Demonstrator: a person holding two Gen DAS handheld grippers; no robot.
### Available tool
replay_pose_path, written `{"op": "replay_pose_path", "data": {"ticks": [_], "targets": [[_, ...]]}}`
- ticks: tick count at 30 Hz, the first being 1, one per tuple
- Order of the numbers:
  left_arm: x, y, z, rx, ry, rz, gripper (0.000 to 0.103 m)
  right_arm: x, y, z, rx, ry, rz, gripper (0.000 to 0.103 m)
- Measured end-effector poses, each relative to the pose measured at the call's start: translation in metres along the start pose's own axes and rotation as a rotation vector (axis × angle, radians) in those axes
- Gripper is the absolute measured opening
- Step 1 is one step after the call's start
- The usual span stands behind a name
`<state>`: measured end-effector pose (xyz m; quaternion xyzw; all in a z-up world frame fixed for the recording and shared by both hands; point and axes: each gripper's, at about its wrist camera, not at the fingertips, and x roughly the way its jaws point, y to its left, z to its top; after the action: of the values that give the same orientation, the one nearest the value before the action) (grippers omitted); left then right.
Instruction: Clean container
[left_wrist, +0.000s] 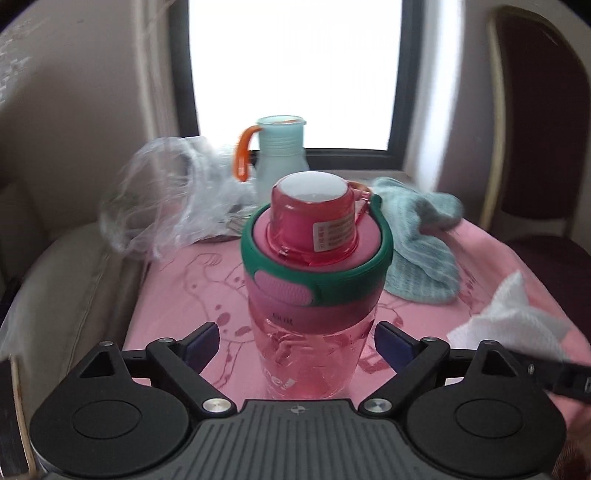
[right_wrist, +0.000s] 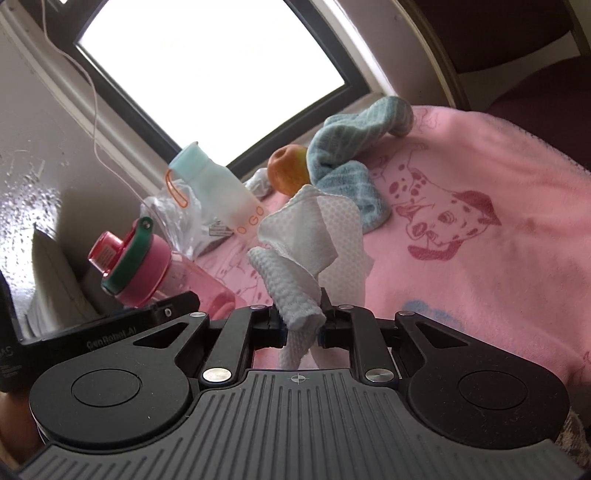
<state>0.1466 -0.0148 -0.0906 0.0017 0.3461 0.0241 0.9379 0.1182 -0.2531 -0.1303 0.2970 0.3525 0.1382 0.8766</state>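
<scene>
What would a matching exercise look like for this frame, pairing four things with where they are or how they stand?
Things:
1. Pink transparent plastic bottle with green-banded lid
2. White textured paper wipe
3. Pale blue plastic bottle with orange loop
4. Teal ribbed cloth

Places or states:
A. Crumpled on the pink blanket, right of the pink bottle
B. Pinched in the right gripper
C. Upright between the open fingers of the left gripper, untouched
D. By the window, behind the pink bottle

Pairs: 1-C, 2-B, 3-D, 4-A
</scene>
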Motion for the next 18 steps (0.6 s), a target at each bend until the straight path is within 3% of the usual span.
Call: {"op": "replay_pose_path", "data": {"ticks": [3,11,14,16,18], "targets": [[-0.002,-0.012,0.001,-0.024,-0.047,0.083,0.093,-0.001,-0.001,-0.001,-0.004,0.000,0.011,0.019],[-0.002,-0.032,0.014,-0.124,-0.092,0.163,0.092,-0.008,-0.008,-0.006,0.007,0.007,0.021,0.022],[0.000,-0.034,0.015,-0.148,-0.081,0.171,0.087,-0.010,-0.009,-0.007,0.007,0.010,0.021,0.022],[-0.001,-0.033,0.013,-0.165,-0.081,0.179,0.073,-0.011,-0.010,-0.007,0.008,0.012,0.023,0.022],[-0.002,-0.031,0.012,-0.170,-0.083,0.177,0.071,-0.011,-0.009,-0.008,0.007,0.013,0.025,0.022]]}}
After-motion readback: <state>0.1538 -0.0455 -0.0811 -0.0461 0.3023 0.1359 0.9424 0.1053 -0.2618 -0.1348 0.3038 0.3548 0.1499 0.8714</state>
